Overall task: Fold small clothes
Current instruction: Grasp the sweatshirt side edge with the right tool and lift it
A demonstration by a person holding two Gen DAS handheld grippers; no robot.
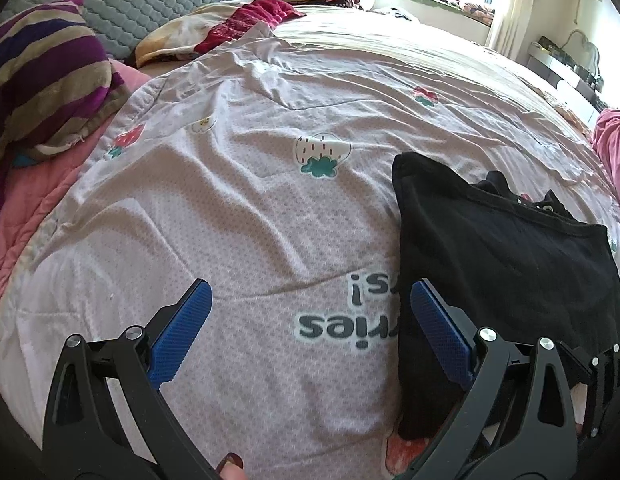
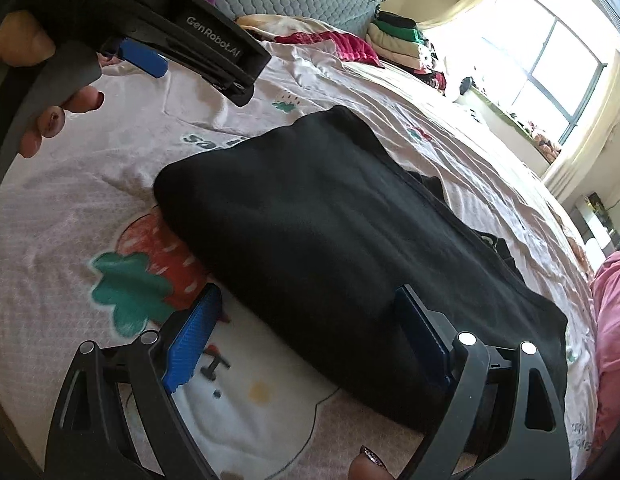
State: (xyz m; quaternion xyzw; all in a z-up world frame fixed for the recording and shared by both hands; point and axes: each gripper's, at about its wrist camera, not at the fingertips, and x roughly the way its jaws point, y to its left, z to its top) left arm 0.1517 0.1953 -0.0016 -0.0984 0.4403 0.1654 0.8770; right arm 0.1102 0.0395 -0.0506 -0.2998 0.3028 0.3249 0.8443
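Black garment (image 2: 330, 232) lies folded on the strawberry-print bedsheet (image 1: 230, 208) of the bed. Left tongs (image 1: 310, 320) gape wide and hold nothing, just beside its edge, while right tongs (image 2: 306, 340) spread wide over its near edge, gripping nothing

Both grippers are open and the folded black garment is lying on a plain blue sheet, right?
Not quite: the black garment lies on a pale pink sheet printed with strawberries, as the right wrist view shows. The left gripper and right gripper are open.
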